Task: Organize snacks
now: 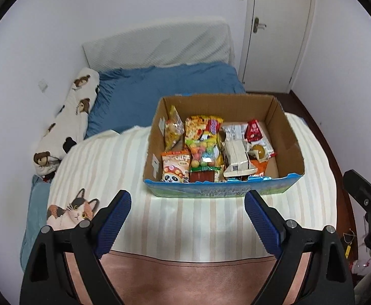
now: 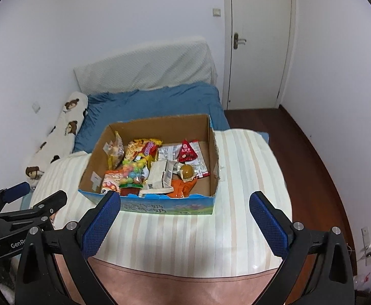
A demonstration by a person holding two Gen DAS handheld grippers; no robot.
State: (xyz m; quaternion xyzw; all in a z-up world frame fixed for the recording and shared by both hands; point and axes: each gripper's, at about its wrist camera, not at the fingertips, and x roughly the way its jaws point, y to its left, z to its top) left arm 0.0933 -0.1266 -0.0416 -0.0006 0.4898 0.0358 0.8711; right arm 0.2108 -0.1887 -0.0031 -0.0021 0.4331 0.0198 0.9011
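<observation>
An open cardboard box (image 1: 291,137) with a blue printed front stands on the striped bed cover, also in the right wrist view (image 2: 214,152). It holds several snack packs: a panda pack (image 1: 175,169), a bag of coloured candy balls (image 1: 204,152), a white pack (image 1: 236,152) and a red triangular pack (image 1: 254,129). My left gripper (image 1: 188,204) is open and empty, just in front of the box. My right gripper (image 2: 185,207) is open and empty, also in front of the box. The right gripper's side shows at the far right of the left wrist view (image 1: 366,190).
A blue quilt (image 1: 160,86), a white pillow (image 1: 157,43) and a long bear-print pillow (image 1: 68,122) lie behind and left of the box. A cat-print cushion (image 1: 73,211) lies at the near left. A closed white door (image 2: 259,40) and dark wood floor (image 2: 312,165) are right.
</observation>
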